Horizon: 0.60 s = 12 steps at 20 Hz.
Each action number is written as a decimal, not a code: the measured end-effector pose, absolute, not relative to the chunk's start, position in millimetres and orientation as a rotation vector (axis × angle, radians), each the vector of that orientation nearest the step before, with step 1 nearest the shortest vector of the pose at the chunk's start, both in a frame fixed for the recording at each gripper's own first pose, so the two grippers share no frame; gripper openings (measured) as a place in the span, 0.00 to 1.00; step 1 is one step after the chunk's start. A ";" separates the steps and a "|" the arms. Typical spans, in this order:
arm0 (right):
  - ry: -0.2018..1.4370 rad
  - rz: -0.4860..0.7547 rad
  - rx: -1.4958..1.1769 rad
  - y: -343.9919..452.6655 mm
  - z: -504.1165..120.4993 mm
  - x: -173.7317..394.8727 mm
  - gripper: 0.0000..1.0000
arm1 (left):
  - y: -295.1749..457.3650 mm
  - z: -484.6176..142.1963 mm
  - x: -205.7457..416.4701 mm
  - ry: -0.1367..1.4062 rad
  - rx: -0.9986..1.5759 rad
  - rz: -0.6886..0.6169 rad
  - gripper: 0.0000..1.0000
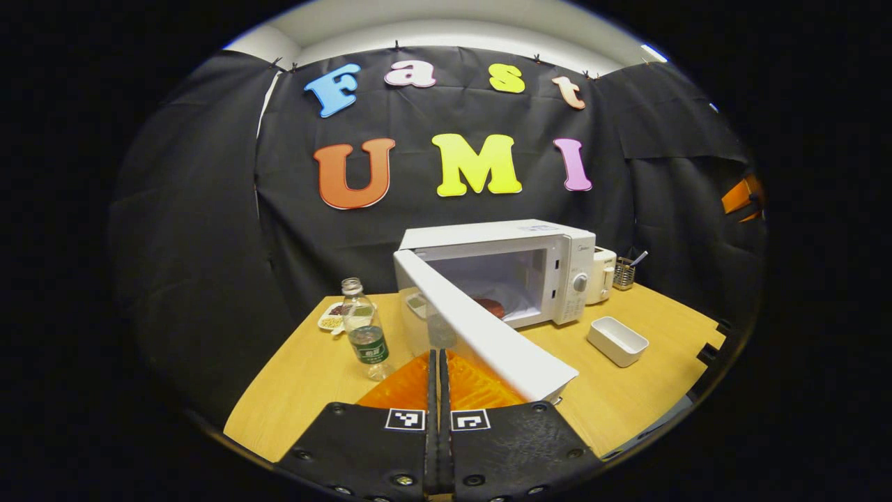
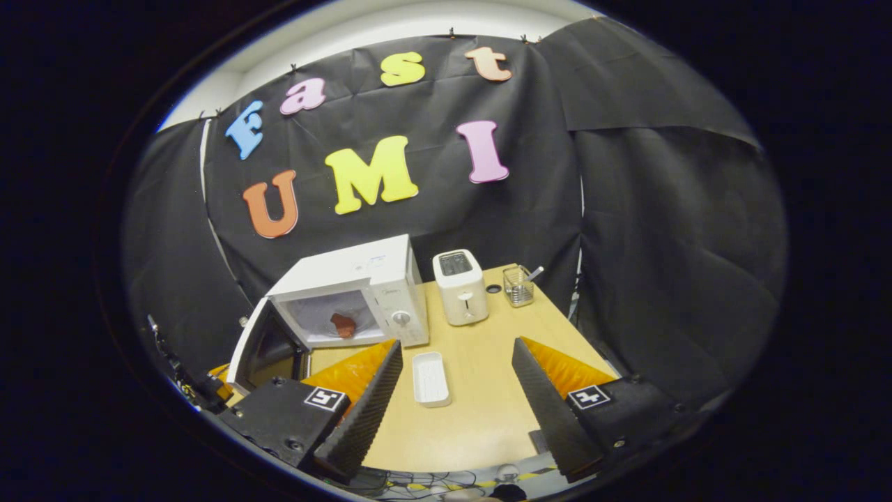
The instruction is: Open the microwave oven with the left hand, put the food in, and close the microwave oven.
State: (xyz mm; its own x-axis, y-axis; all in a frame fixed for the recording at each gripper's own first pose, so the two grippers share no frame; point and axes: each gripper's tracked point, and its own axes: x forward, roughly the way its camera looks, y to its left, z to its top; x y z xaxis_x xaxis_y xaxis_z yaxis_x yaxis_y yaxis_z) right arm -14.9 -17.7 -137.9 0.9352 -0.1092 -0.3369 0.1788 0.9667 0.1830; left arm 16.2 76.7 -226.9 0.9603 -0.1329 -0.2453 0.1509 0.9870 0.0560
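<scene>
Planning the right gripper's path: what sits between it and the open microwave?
In the right gripper view, a white tray lies on the table between the right gripper and microwave.

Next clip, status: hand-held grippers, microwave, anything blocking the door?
Left hand-held gripper shut, empty, behind open door. Right hand-held gripper open, empty. Food inside microwave. Door's swing looks clear.

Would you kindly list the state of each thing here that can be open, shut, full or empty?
Microwave door: swung open.
Microwave: red food inside.
White tray: empty, on the table.
Bottle: upright, cap on.
Toaster: slots empty.
Left gripper: shut, holding nothing.
Right gripper: open, empty.
</scene>
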 end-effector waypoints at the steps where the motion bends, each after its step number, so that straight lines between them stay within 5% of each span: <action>1: 0.331 -0.155 0.217 -23.3 -138.9 -15.7 1.00 | 65.5 -226.4 20.6 0.241 0.068 -0.159 0.00; 12: 0.344 -0.253 0.238 -91.3 -145.8 -15.9 1.00 | -31.5 -251.0 70.1 0.290 0.066 -0.294 0.00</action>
State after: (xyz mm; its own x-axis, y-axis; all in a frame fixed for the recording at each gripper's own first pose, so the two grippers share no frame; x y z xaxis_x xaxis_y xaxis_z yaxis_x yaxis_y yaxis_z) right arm -15.9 -91.3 -145.8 0.9107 -0.2030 -0.3597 0.2833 0.9408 0.1863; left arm 70.1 -31.5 -251.0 0.9158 -0.2764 -0.2913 0.2953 0.9552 0.0221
